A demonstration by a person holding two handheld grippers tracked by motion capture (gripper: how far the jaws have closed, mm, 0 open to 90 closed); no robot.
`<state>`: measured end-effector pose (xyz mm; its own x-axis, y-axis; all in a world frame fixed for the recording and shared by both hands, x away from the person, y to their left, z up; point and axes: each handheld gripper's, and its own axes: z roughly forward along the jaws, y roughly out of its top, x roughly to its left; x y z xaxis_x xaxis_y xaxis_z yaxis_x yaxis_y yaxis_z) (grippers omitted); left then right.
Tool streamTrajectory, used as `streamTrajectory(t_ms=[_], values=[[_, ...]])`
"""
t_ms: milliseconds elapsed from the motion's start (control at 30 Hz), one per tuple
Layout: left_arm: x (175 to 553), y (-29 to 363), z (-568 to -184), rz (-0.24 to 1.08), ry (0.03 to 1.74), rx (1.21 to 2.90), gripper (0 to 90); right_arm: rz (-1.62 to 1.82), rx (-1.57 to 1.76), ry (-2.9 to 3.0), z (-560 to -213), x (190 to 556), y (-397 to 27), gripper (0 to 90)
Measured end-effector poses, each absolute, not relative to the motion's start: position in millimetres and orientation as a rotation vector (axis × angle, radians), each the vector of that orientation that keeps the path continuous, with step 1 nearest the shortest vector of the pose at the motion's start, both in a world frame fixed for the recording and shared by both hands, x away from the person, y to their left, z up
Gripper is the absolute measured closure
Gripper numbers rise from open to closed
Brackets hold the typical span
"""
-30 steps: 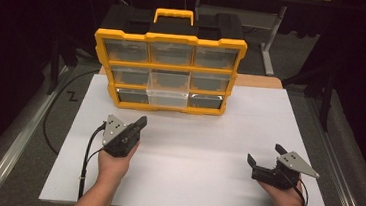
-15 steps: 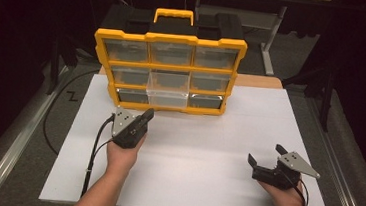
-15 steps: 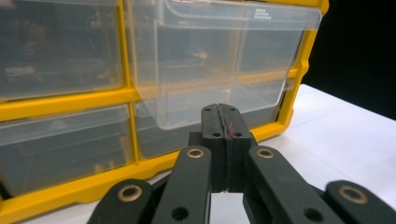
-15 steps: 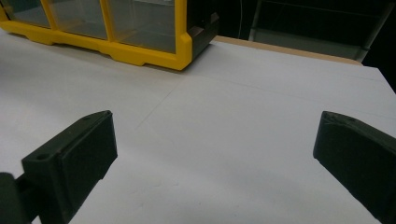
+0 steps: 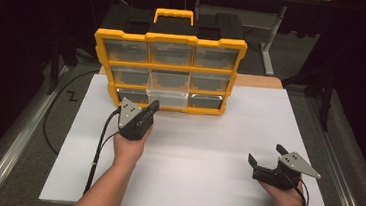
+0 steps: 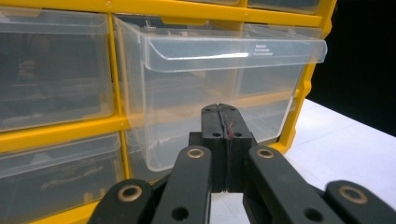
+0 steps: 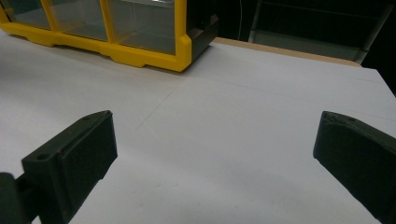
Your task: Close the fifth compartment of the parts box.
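Just ahead of the closed jaws of the left gripper [image 6: 225, 140], the clear plastic drawer [image 6: 210, 93] is glossy and smooth, with a bright glint along its lip. Around it, the yellow plastic organiser case [image 5: 171, 42] has a smooth, slightly shiny frame, and its black top looks matt. The jaws themselves are matt black plastic with brass-coloured metal rivets, topped by a dull grey plate. Between the wide-apart jaws of the right gripper [image 5: 267, 158], the white counter [image 5: 206, 155] looks matt and smooth like paper, with a bare wooden edge beyond.
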<state>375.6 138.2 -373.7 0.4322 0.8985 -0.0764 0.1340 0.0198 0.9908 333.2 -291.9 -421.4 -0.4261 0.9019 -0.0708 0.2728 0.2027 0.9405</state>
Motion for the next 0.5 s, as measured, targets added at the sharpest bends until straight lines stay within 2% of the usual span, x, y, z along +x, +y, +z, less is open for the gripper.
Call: streamTrajectory(t_ms=[500], values=[[383.7,133.7,-366.6,0.798,0.982,1.423,89.4,1.232,1.094,1.827,-421.3,332.9,-292.7,1.2]])
